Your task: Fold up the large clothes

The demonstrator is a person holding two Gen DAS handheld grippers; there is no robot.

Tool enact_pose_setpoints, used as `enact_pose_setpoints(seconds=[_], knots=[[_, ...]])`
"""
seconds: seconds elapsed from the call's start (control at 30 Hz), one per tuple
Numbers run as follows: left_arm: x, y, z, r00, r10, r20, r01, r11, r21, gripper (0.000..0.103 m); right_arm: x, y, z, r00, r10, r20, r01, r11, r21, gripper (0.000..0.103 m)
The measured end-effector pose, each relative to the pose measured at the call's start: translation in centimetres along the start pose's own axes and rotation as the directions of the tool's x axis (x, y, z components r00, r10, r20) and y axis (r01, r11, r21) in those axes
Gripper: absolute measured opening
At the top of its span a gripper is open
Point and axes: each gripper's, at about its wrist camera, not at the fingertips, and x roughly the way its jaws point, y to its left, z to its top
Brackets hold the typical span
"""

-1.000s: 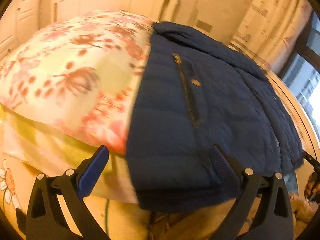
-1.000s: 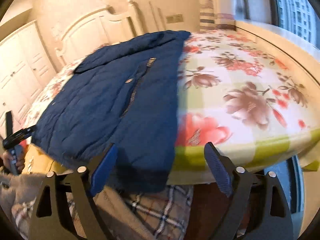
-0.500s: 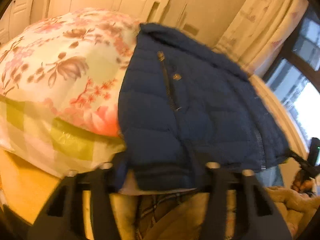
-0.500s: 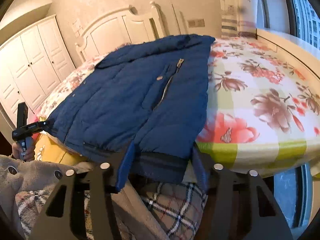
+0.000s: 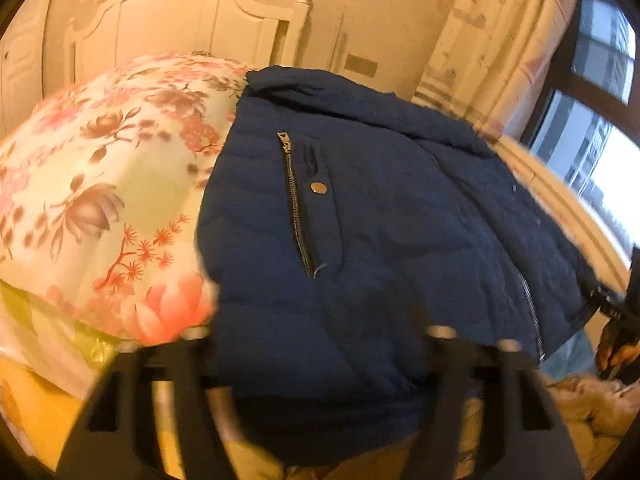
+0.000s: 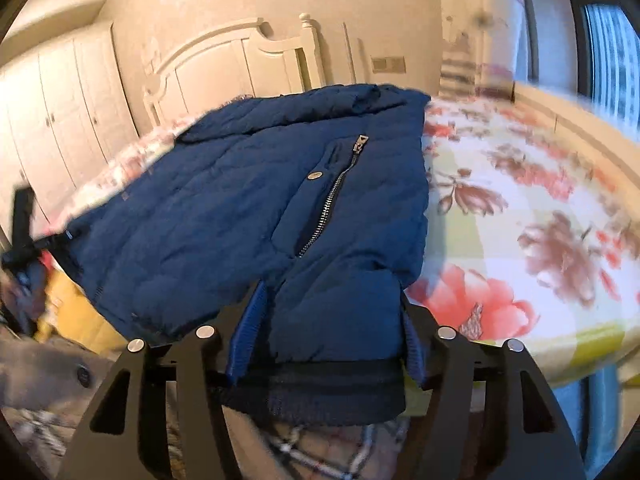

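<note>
A dark blue puffer jacket [image 5: 360, 208] lies on a floral bed, hem hanging over the near edge; it also shows in the right wrist view [image 6: 248, 200]. My left gripper [image 5: 316, 364] has its fingers around the jacket's hem at one bottom corner, the fingertips buried in the fabric. My right gripper [image 6: 328, 344] has closed on the other bottom corner, with the ribbed hem band bunched between its blue pads [image 6: 248, 328].
The bed with a floral cover [image 6: 520, 220] [image 5: 104, 184] has a white headboard [image 5: 180, 20] at the far end. White wardrobes [image 6: 60, 112] stand on the left, curtains and a window [image 5: 592, 100] on the right. The person's plaid clothing [image 6: 320, 452] is below the grippers.
Both grippers were open in front of the hem a second ago; they moved forward onto the jacket's bottom corners and closed on the hem. The jacket's hem is lifted slightly.
</note>
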Motion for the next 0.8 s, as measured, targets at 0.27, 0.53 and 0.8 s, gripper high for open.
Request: enact_pose_setpoints(seconds=[0.27,0.53,0.8], knots=[[-6.6,0.0,0.0,0.971,-0.226,0.082,0.228,0.974,-0.005,0.018,-6.9,0.0,0.9,0.984,0.142,0.105,-0.146,0.989,0.029,0.019],[-19.0,-0.3,4.4,0.761,-0.547,0.350,0.561,0.825,0.069,0.022,-21.3,2.7,5.9,0.872,0.239,0.428,-0.210,0.971,-0.113,0.019],[-9.2,1.9,14.4,0.817,-0.491,0.301,0.564,0.789,-0.244,0.056,-10.3,-1.0,16.4,0.948,0.139,0.285,-0.180,0.976,0.126,0.021]])
